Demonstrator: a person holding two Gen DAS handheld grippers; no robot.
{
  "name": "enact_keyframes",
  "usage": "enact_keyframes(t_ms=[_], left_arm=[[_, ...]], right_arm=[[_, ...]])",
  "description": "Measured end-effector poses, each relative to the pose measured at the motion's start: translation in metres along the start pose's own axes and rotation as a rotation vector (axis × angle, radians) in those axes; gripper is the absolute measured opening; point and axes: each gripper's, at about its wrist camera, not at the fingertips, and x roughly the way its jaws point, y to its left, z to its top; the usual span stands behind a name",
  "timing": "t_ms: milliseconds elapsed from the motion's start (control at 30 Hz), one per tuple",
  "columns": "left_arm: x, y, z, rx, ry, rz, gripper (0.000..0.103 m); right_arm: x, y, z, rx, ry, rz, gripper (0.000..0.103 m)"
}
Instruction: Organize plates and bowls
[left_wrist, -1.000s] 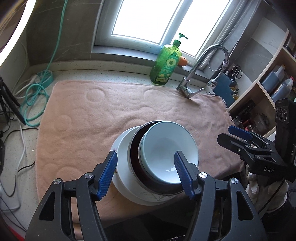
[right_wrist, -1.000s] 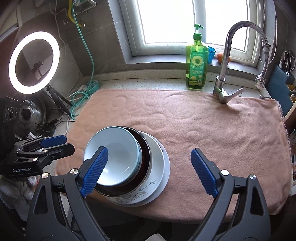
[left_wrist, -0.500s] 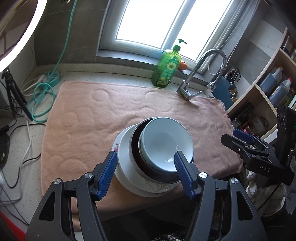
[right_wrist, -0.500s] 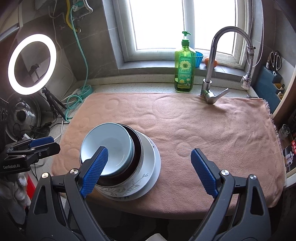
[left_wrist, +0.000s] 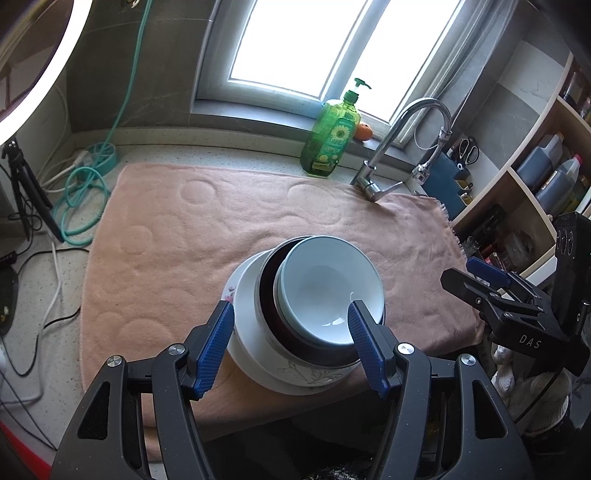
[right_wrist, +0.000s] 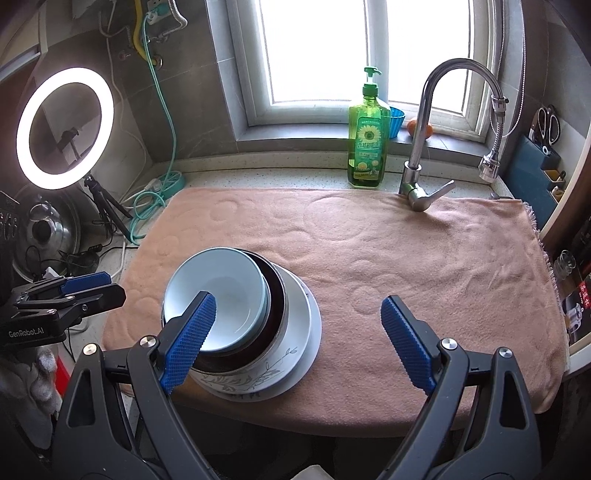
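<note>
A stack of dishes stands near the front edge of the pink towel (left_wrist: 192, 236) (right_wrist: 406, 258). A pale blue bowl (left_wrist: 328, 288) (right_wrist: 218, 295) sits in a dark brown bowl (left_wrist: 267, 291) (right_wrist: 277, 302), which sits on white floral dishes (left_wrist: 245, 314) (right_wrist: 295, 332). My left gripper (left_wrist: 290, 345) is open, held above and in front of the stack, touching nothing. My right gripper (right_wrist: 297, 343) is open and empty, to the right of the stack. Each gripper also shows in the other's view: the right one (left_wrist: 491, 284) and the left one (right_wrist: 70, 291).
A green soap bottle (right_wrist: 367, 136) and a steel tap (right_wrist: 424, 147) stand at the back by the window. A ring light (right_wrist: 62, 129) on a tripod, cables and a green hose (left_wrist: 81, 199) lie at the left. Shelves with bottles (left_wrist: 546, 177) are at the right.
Both grippers have drawn back and up from the stack, so the dishes look smaller and lower. The stack has not moved. Both grippers stay open.
</note>
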Motion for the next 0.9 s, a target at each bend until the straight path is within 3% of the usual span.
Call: enact_keyframes(t_ms=[900], left_arm=[[0.003, -0.0022, 0.0027, 0.025, 0.004, 0.055, 0.064]], right_arm=[[0.0053, -0.0028, -0.0013, 0.024, 0.006, 0.009, 0.093]])
